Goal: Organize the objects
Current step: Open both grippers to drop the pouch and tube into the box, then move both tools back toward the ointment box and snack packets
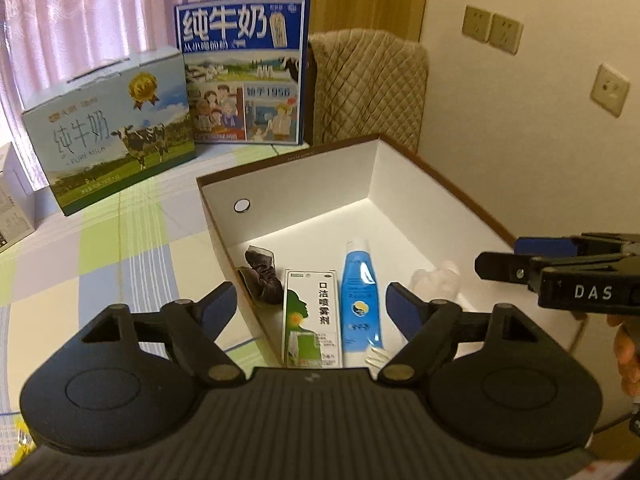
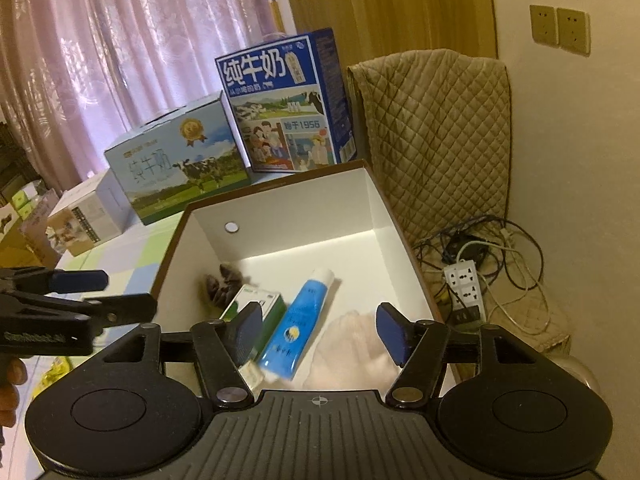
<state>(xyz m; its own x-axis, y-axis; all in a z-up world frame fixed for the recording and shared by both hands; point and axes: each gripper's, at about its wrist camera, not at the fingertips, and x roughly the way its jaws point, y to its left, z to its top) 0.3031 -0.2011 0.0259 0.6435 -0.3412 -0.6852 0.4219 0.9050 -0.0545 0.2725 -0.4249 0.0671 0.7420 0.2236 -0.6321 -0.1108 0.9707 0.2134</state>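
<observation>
Four items, a dark bundle (image 1: pixel 262 280), spray carton (image 1: pixel 312 318), blue tube (image 1: pixel 360 300) and pale cloth (image 2: pixel 352 344), are lying inside the white box (image 1: pixel 400 184), both the left gripper (image 1: pixel 310 306) and right gripper (image 2: pixel 318 330) hovering open and empty above it, suggesting sorting is nearing completion.

The far blue milk carton (image 2: pixel 286 100) reads "纯牛奶" and "1956". The pale milk carton (image 1: pixel 112 128) to its left reads "纯牛奶" and "PURE MILK". The near green-and-white box (image 1: pixel 312 318) reads "口洁喷雾剂". The right gripper (image 1: pixel 496 258) bears "DAS".
</observation>
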